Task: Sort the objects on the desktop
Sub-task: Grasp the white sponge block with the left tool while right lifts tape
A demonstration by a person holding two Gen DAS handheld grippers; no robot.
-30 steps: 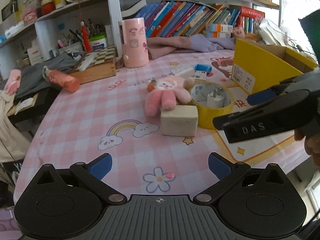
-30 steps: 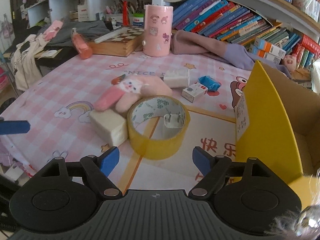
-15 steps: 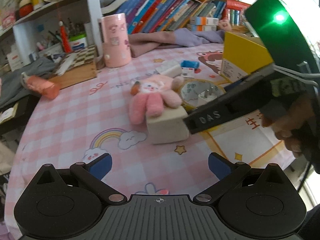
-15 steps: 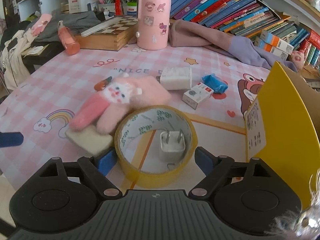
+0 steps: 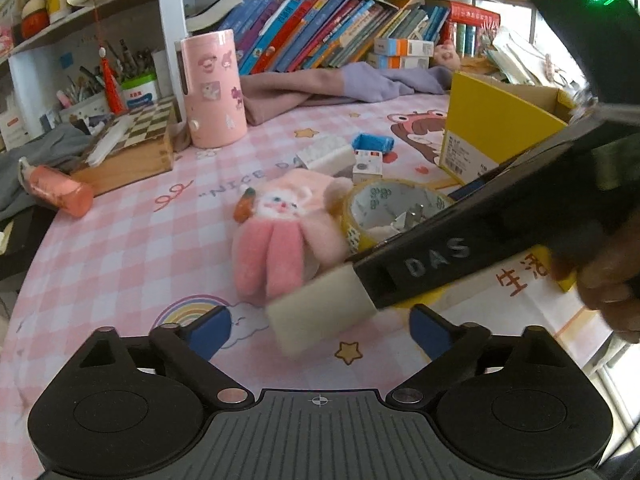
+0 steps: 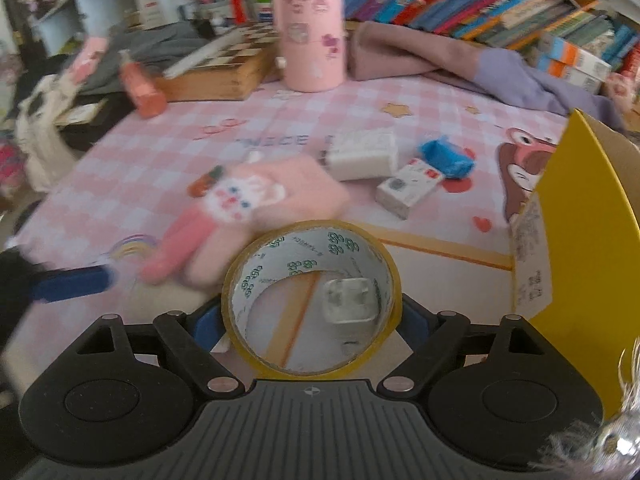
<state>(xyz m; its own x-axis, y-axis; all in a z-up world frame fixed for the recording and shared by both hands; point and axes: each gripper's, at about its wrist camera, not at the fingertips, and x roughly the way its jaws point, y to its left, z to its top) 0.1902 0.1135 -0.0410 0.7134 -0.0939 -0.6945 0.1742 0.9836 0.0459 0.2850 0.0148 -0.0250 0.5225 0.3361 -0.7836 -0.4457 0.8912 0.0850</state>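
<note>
On the pink checked tablecloth (image 5: 120,240), the left gripper (image 5: 320,330) has its blue-tipped jaws apart, having just closed a little, with a beige rectangular block (image 5: 320,320) lying between them, seemingly untouched (blur hides the edges). A pink plush rabbit (image 6: 240,208) rests beside it. The right gripper (image 6: 310,320) straddles a yellow tape roll (image 6: 312,300), jaws open either side, a white charger plug (image 6: 350,300) inside. A yellow cardboard box (image 6: 580,220) stands at right.
</note>
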